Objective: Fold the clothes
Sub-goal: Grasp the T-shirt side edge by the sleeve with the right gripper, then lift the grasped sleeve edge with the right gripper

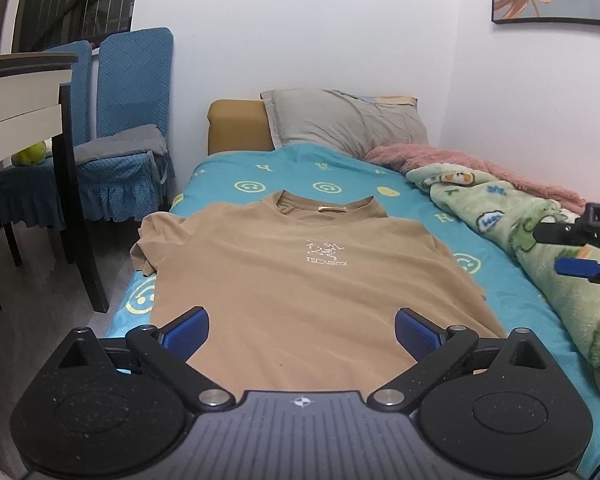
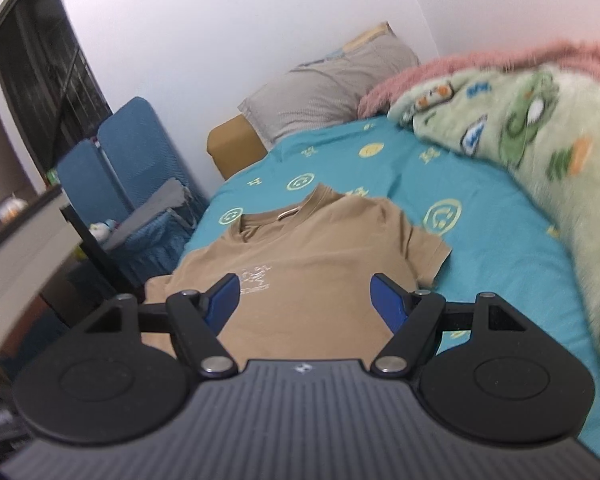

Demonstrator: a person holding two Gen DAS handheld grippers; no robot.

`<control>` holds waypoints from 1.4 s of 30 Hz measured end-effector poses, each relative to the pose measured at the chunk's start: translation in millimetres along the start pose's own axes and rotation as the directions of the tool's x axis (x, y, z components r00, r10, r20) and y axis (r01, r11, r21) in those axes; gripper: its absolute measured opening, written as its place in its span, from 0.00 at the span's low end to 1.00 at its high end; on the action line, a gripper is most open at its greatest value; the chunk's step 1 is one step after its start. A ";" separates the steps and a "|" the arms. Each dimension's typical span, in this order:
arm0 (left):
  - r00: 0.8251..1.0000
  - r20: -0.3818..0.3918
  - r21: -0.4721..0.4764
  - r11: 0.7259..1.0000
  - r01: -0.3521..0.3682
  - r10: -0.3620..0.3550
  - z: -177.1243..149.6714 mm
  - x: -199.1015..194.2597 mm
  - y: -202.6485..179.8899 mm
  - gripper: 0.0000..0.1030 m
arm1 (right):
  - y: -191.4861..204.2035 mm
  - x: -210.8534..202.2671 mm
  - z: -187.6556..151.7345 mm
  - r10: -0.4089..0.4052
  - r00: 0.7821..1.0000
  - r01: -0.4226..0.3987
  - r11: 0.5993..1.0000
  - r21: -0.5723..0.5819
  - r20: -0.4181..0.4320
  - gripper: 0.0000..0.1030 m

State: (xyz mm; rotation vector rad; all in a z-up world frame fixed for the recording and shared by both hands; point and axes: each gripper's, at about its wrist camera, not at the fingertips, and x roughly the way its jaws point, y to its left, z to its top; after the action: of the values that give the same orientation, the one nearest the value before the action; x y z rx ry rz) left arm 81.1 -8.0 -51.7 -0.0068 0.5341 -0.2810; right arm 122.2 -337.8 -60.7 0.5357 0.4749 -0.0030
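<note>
A tan T-shirt [image 1: 300, 280] with a white chest logo lies flat, front up, on the turquoise smiley bed sheet [image 1: 320, 172], collar toward the pillow. Its left sleeve hangs crumpled over the bed's left edge. My left gripper [image 1: 302, 330] is open and empty, above the shirt's hem. My right gripper [image 2: 304, 300] is open and empty, above the shirt's [image 2: 300, 264] lower right part, and also shows at the right edge of the left wrist view [image 1: 580, 248]. The right wrist view is blurred.
A grey pillow [image 1: 340, 120] lies at the head of the bed. A green cartoon blanket [image 1: 540, 240] and a pink fluffy blanket [image 1: 440, 160] are bunched along the wall side. Blue-covered chairs [image 1: 128, 120] and a white table [image 1: 20, 92] stand left of the bed.
</note>
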 end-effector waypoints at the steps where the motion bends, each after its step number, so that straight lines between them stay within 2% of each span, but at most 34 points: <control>1: 1.000 -0.001 -0.004 1.000 -0.007 0.007 -0.5 0.1 0.5 0.98 | -5.7 2.7 5.0 0.012 1.000 -0.011 1.000 0.028 -0.017 0.72; 6: 1.000 -0.010 -0.043 0.999 -0.007 0.006 -2.4 1.9 4.7 0.98 | -52.7 36.6 38.3 0.051 0.992 -0.023 0.973 0.230 -0.113 0.73; 12: 0.998 -0.054 -0.119 0.993 0.024 -0.030 -3.4 24.6 12.3 0.98 | -111.2 92.3 46.2 0.040 0.987 0.036 0.885 0.465 -0.153 0.71; 17: 0.995 -0.088 -0.160 0.986 0.037 -0.052 -5.2 52.2 15.2 0.98 | -141.5 145.7 38.2 0.009 0.977 0.103 0.854 0.510 -0.213 0.68; 19: 0.994 -0.093 -0.176 0.983 0.045 -0.062 -4.6 61.2 16.6 0.98 | -154.1 165.4 33.9 -0.007 0.972 0.133 0.842 0.522 -0.236 0.64; 20: 0.993 -0.095 -0.185 0.982 0.049 -0.067 -4.2 65.6 17.3 0.98 | -159.8 173.6 31.8 -0.017 0.970 0.147 0.837 0.526 -0.243 0.57; 23: 0.991 -0.101 -0.211 0.976 0.062 -0.084 -4.6 76.5 19.8 0.98 | -171.8 196.1 27.3 -0.055 0.962 0.189 0.843 0.503 -0.269 0.43; 24: 0.990 -0.106 -0.216 0.974 0.066 -0.090 -4.9 80.1 20.3 0.98 | -172.7 202.7 26.8 -0.075 0.958 0.205 0.855 0.476 -0.277 0.31; 25: 0.989 -0.111 -0.221 0.973 0.070 -0.096 -5.2 83.7 20.7 0.98 | -171.9 207.1 27.4 -0.095 0.957 0.214 0.869 0.445 -0.274 0.26; 27: 0.986 -0.126 -0.230 0.970 0.076 -0.107 -6.3 89.9 20.5 0.98 | -169.8 213.1 31.8 -0.090 0.961 0.195 0.890 0.412 -0.261 0.06; 28: 0.985 -0.132 -0.235 0.969 0.080 -0.113 -7.0 92.6 20.5 0.98 | -168.4 214.2 35.8 -0.090 0.964 0.187 0.898 0.397 -0.250 0.04; 33: 0.981 -0.146 -0.235 0.968 0.089 -0.126 -10.1 100.3 18.0 0.98 | -157.5 193.1 78.7 -0.198 0.975 0.218 0.932 0.289 -0.096 0.04; 37: 0.980 -0.145 -0.228 0.969 0.098 -0.133 -11.6 101.0 14.5 0.98 | -161.5 162.7 109.8 -0.294 0.954 0.273 0.934 0.229 0.064 0.03; 42: 0.981 -0.144 -0.206 0.974 0.097 -0.129 -13.7 99.7 12.4 0.98 | -171.4 157.9 109.9 -0.354 0.932 0.336 0.925 0.175 0.080 0.07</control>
State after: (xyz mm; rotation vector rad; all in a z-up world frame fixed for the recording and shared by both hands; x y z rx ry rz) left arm 159.5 -21.7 -114.5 -0.2111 0.7177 -0.3407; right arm 289.5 -520.9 -130.7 0.5989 0.4585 -0.4112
